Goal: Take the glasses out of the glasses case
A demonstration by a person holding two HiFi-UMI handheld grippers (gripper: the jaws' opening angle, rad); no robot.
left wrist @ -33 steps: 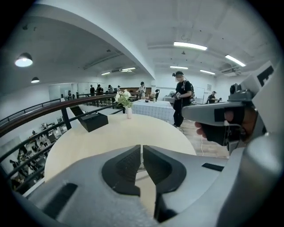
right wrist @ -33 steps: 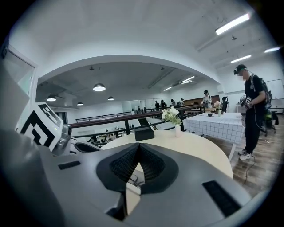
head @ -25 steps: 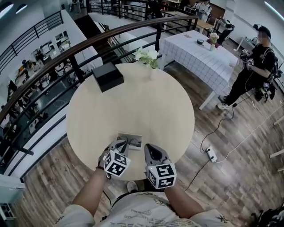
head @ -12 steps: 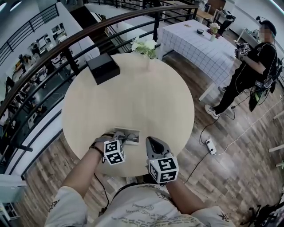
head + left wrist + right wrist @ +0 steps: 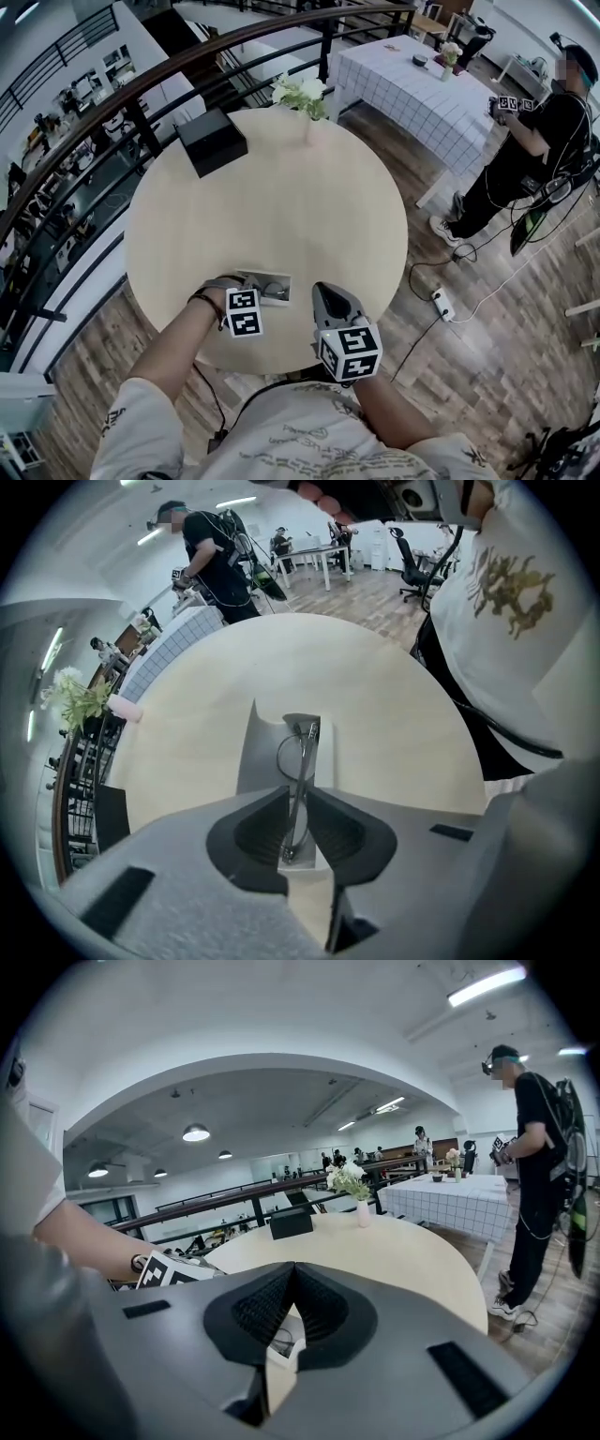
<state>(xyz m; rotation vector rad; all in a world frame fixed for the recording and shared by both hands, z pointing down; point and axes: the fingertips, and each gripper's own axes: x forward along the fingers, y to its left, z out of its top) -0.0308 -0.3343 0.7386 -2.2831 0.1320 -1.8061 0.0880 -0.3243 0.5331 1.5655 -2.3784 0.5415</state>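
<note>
An open grey glasses case (image 5: 277,279) lies near the front edge of the round table (image 5: 281,197). Thin wire-framed glasses (image 5: 297,752) rest inside the case (image 5: 257,754). My left gripper (image 5: 301,797) sits low over the case's near end, shut on the glasses' frame, which runs between the pads. In the head view the left gripper (image 5: 250,300) covers the case's left part. My right gripper (image 5: 325,294) hovers just right of the case, shut with nothing in it. The right gripper view shows its jaws (image 5: 292,1277) touching, with a bit of the case (image 5: 280,1342) below.
A black box (image 5: 211,141) and a small vase of white flowers (image 5: 302,96) stand at the table's far side. A railing (image 5: 141,84) curves behind the table. A person (image 5: 534,141) stands by a checked-cloth table (image 5: 412,84) at the right. Cables and a power strip (image 5: 441,302) lie on the floor.
My left gripper has moved forward from the table's edge onto the case and closed on the glasses. The right gripper has stayed almost where it was.
</note>
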